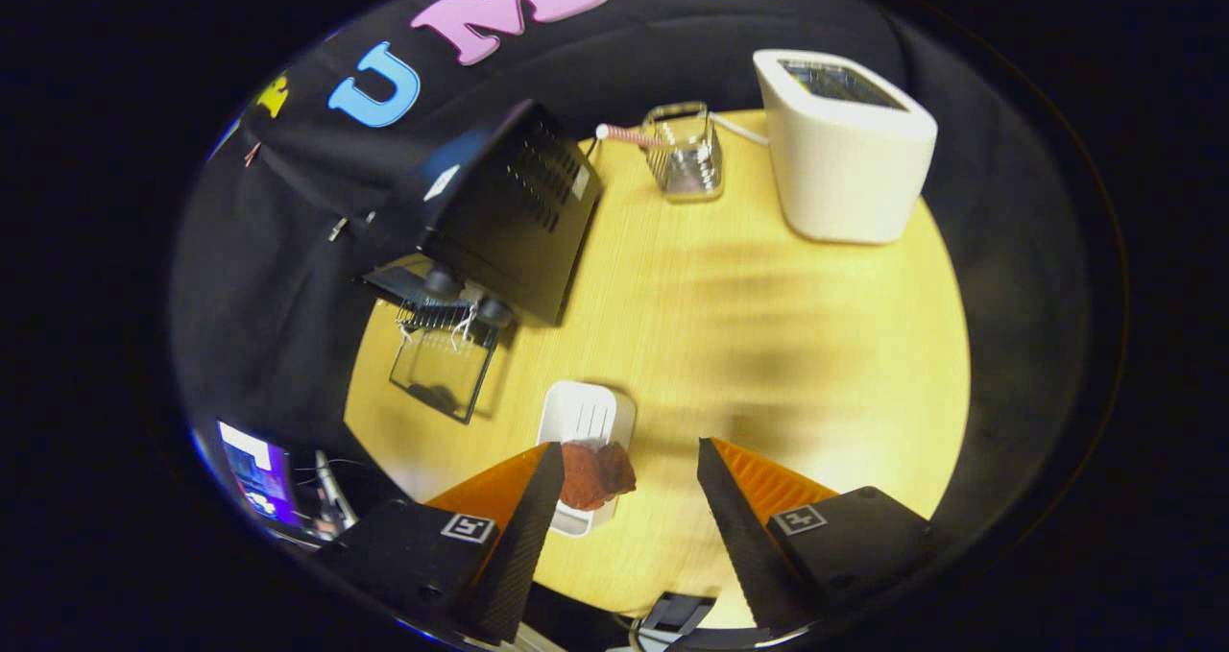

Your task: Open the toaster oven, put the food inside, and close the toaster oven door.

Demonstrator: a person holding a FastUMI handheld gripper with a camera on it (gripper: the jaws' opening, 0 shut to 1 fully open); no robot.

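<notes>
A black toaster oven [509, 210] stands at the far left of the round yellow table [749, 345], its glass door [444, 369] folded down open with a wire rack pulled out over it. A reddish-brown piece of food [597, 474] lies on a small white tray [582, 431] just ahead of my left finger. My gripper [629, 465] hangs open above the table, nothing between its fingers; the food sits close beside the left fingertip [547, 470].
A white slot toaster [845, 148] stands at the far side of the table. Next to it is a clear glass holder [684, 153] with a striped straw. A lit screen [252, 470] shows below the table's left edge.
</notes>
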